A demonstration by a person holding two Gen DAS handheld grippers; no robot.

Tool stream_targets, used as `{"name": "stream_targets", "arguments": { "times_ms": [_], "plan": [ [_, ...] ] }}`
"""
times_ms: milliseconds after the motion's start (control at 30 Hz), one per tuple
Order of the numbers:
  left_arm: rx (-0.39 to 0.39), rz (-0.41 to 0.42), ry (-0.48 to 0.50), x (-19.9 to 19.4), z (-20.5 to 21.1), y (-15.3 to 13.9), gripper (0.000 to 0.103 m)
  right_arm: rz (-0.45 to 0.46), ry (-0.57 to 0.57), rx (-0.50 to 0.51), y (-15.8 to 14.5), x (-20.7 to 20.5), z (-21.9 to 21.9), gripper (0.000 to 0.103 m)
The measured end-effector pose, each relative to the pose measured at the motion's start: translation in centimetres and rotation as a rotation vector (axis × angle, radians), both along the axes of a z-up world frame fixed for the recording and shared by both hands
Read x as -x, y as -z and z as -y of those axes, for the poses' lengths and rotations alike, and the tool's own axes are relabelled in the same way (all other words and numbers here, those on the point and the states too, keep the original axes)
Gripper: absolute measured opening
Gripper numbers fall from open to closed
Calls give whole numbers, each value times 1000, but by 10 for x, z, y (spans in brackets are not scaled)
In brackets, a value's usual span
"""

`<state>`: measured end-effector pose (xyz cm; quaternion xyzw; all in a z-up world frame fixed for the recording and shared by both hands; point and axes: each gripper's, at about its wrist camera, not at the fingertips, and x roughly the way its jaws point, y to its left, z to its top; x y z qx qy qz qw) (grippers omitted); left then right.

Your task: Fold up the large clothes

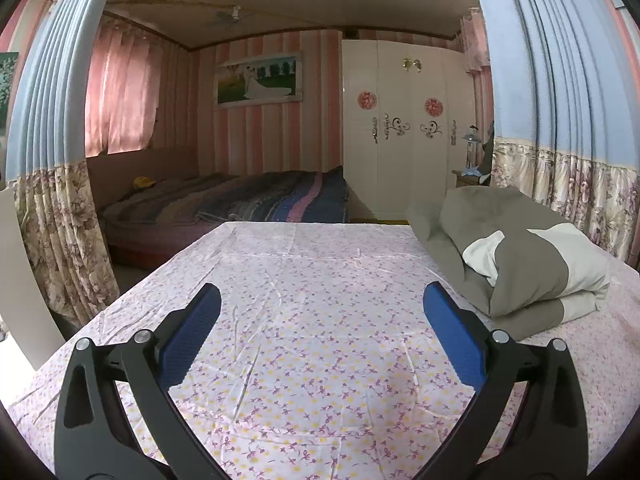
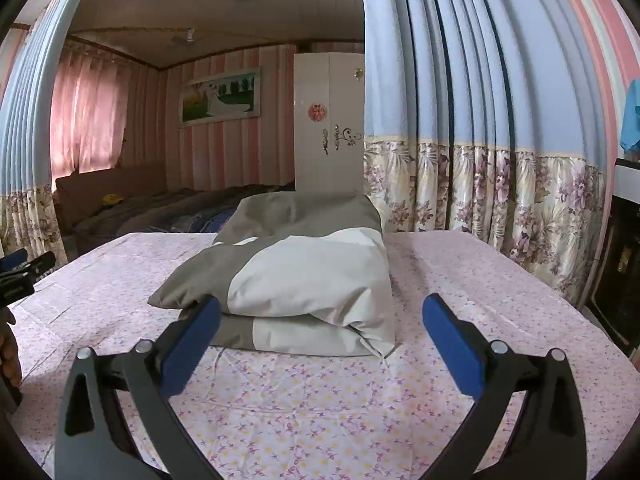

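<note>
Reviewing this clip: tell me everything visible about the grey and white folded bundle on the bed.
The folded bundle is soft, puffy fabric in grey and off-white blocks, looking like padded bedding or a large garment. It is folded into stacked layers and lies on the floral sheet, towards the far right side. Neither gripper holds it; the right gripper hangs open just before its near edge.

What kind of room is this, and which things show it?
Most likely a home bedroom: a bed with a striped blanket stands at the back, a white wardrobe beside it, and pink curtains cover the window.
</note>
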<state>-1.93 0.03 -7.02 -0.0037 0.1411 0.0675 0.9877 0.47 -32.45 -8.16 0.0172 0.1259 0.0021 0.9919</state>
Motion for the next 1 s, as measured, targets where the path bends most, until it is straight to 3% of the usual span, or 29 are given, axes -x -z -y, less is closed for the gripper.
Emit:
{"name": "stream_targets", "arguments": {
  "times_ms": [1000],
  "plan": [
    [6,-1,-16,4,-2,1,100,5,3,3,0,1,3,101]
  ]
}}
